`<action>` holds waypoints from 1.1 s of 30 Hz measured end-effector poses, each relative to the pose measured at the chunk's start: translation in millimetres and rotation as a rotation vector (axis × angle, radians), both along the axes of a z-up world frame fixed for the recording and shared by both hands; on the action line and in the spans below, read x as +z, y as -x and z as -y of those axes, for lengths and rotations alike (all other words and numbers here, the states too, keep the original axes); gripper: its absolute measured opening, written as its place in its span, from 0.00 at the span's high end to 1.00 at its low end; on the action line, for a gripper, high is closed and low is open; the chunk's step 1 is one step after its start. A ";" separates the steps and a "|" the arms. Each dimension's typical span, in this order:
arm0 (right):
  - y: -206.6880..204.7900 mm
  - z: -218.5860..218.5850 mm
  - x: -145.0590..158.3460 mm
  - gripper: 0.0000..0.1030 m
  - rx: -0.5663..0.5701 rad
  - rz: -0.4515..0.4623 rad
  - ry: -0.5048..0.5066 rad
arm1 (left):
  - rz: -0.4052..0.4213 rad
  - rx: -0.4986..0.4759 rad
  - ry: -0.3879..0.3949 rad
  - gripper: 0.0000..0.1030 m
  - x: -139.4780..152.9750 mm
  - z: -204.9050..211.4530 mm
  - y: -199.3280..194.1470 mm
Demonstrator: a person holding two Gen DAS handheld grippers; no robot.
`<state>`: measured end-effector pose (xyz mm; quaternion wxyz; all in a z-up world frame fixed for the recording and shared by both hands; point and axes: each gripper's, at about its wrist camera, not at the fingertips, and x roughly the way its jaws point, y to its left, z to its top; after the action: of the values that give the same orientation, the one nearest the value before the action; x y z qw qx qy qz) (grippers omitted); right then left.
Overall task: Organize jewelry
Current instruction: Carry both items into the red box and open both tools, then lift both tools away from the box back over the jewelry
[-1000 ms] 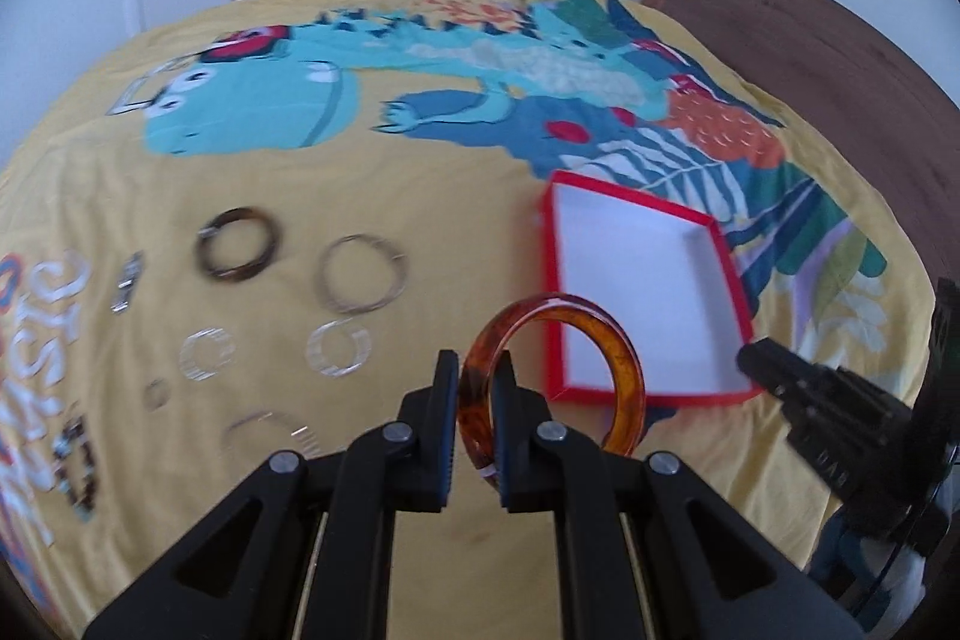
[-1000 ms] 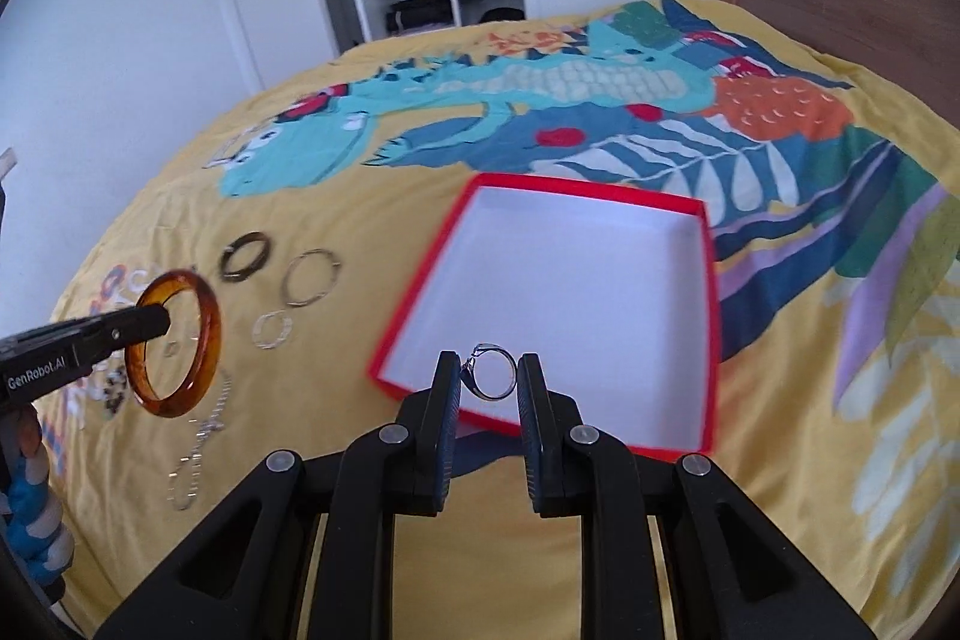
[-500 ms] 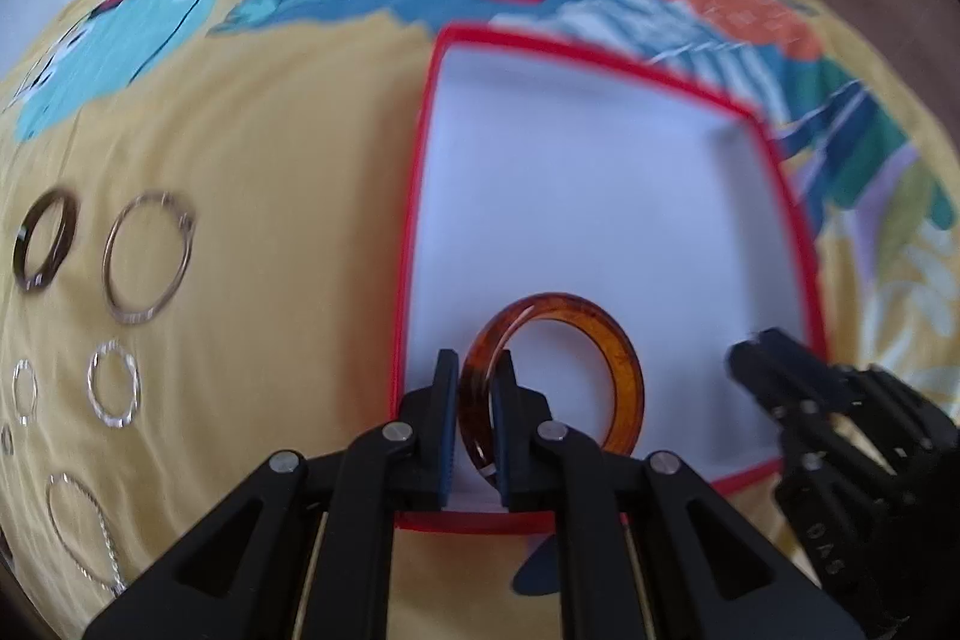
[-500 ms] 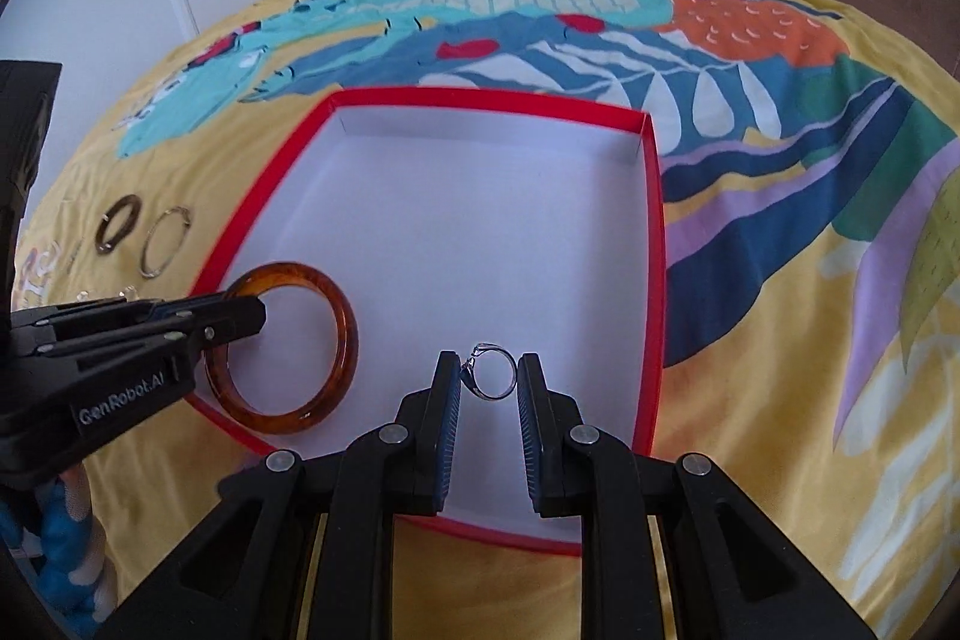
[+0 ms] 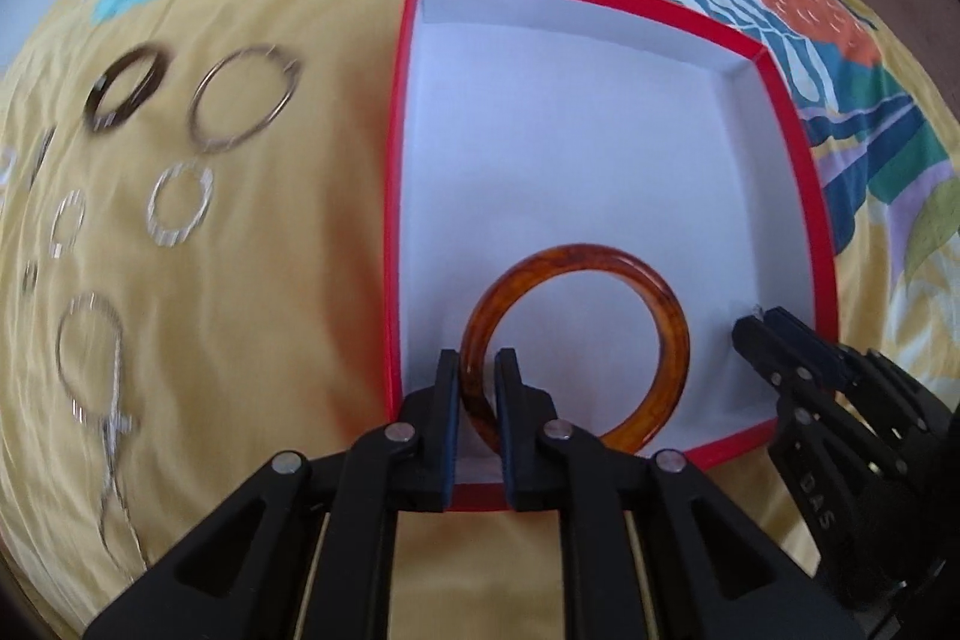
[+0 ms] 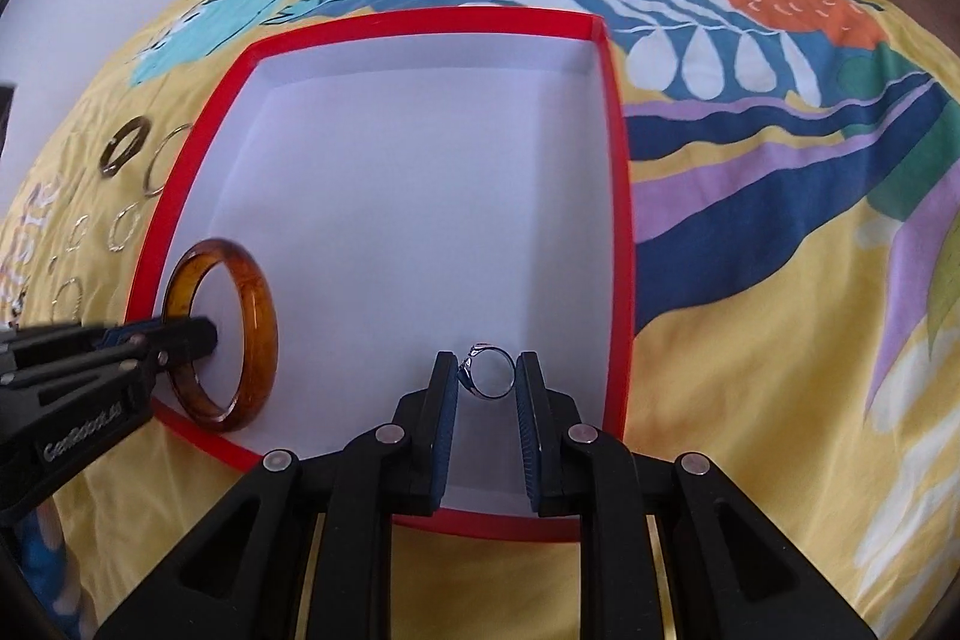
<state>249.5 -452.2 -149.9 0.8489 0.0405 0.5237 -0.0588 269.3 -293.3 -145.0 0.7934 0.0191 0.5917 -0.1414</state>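
Within the last second both grippers have come from above the bedspread to low over the red-rimmed box [image 6: 612, 112], and the left gripper [image 5: 478, 388] now holds the amber bangle [image 5: 672, 334], pinched in its jaws, just above the white floor near the left wall. The right gripper [image 6: 487, 376] grips the small silver ring [image 6: 489, 373] between its jaws over the box's near edge. Both pieces look ready to release, while the other rings [image 5: 180, 202] lie on the bed.
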 end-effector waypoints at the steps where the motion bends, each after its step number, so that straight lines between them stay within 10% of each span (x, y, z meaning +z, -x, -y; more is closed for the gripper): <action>1: 1.8 -2.6 -0.2 0.82 0.004 -0.001 -0.001 | -0.004 0.007 0.002 0.88 0.5 -2.4 3.2; 14: 24.3 -9.3 27.3 0.60 -0.023 0.048 -0.008 | 0.025 -0.049 0.153 0.73 18.6 -17.4 4.9; 23: 78.1 -1.2 86.8 0.50 -0.128 0.174 0.002 | 0.125 -0.065 0.268 0.71 81.3 -30.8 18.4; 33: 141.4 -42.3 158.9 0.48 -0.128 0.307 0.001 | 0.339 -0.011 0.111 0.71 156.6 -146.4 64.9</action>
<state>108.1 -409.9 9.0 0.9135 0.0819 0.3841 -0.1061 204.4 -146.8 11.5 0.8808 0.0019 0.4408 -0.1728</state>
